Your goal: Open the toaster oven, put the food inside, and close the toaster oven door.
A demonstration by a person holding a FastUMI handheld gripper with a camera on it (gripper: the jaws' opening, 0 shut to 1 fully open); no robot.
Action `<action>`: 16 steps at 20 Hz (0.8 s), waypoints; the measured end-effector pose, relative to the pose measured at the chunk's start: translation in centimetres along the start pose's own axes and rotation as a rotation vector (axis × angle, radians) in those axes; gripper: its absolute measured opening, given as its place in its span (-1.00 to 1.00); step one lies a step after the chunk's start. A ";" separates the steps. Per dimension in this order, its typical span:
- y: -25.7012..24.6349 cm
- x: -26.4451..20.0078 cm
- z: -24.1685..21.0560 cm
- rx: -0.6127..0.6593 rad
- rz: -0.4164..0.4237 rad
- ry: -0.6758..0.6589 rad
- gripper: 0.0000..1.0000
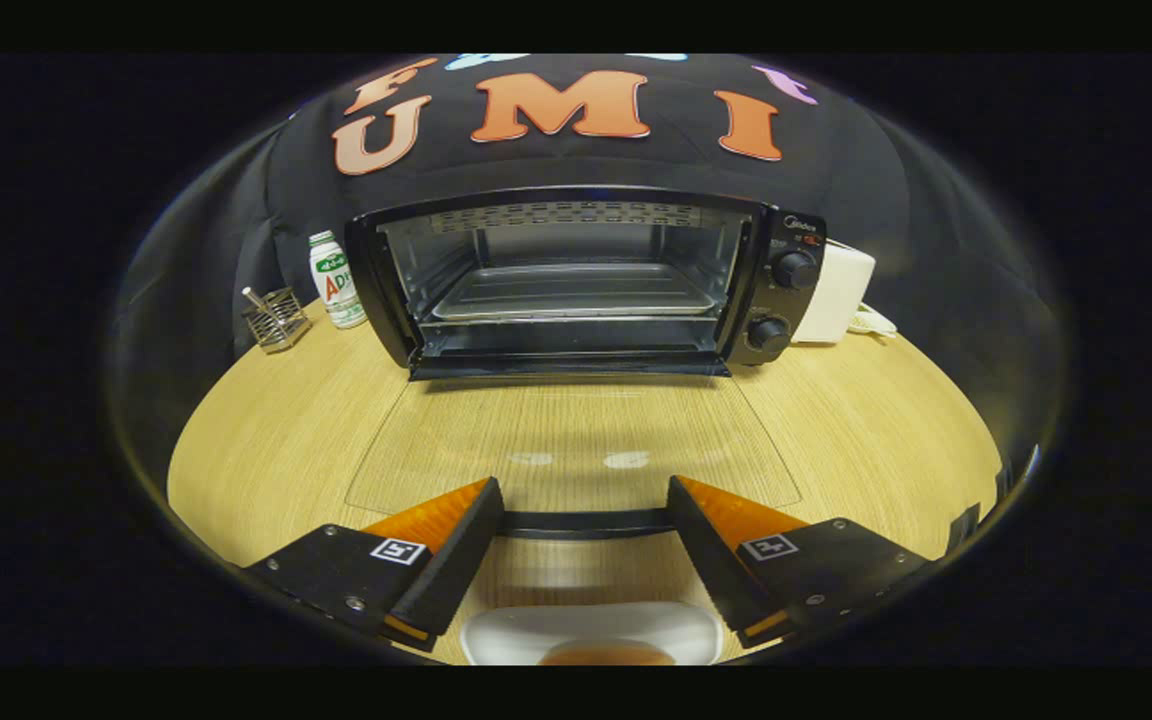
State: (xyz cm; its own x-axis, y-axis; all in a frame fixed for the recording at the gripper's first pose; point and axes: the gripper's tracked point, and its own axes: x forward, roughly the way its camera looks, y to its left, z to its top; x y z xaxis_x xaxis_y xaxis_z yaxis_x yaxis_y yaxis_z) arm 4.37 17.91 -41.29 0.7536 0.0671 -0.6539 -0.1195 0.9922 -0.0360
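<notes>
Pale wood-grain table stretches away from the gripper, whose two black, orange-faced fingers stand wide apart with nothing pressed between them. Just behind the fingertips, low between the fingers, sits a white dish holding a brownish piece of food, blurred and only partly seen. A dark bar, the door handle, runs across from one fingertip to the other; whether the fingers touch it cannot be told. Ahead of it the glass door of the toaster oven lies folded down flat over the table, the wood showing through the pane. Beyond the door the oven's cavity stands open, a metal tray resting on its rack. Two round knobs sit one above the other on the oven's right panel. A white box stands just beside that panel. On the oven's other side a white bottle with a green cap stands upright close to it, and a small wire holder sits a little farther out.
</notes>
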 end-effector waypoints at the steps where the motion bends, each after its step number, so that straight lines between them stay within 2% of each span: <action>1: 0.1 -0.1 0.0 0.000 0.002 0.002 0.98; 8: -0.9 -3.1 0.4 0.018 0.014 -0.027 0.97; 16: -2.5 -9.6 -2.5 0.019 0.027 -0.102 0.97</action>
State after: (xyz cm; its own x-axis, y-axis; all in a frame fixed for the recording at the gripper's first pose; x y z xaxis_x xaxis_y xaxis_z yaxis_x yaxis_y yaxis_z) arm -4.21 14.51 -36.84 0.8126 0.1028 -0.5737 -0.1290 0.9916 -0.0050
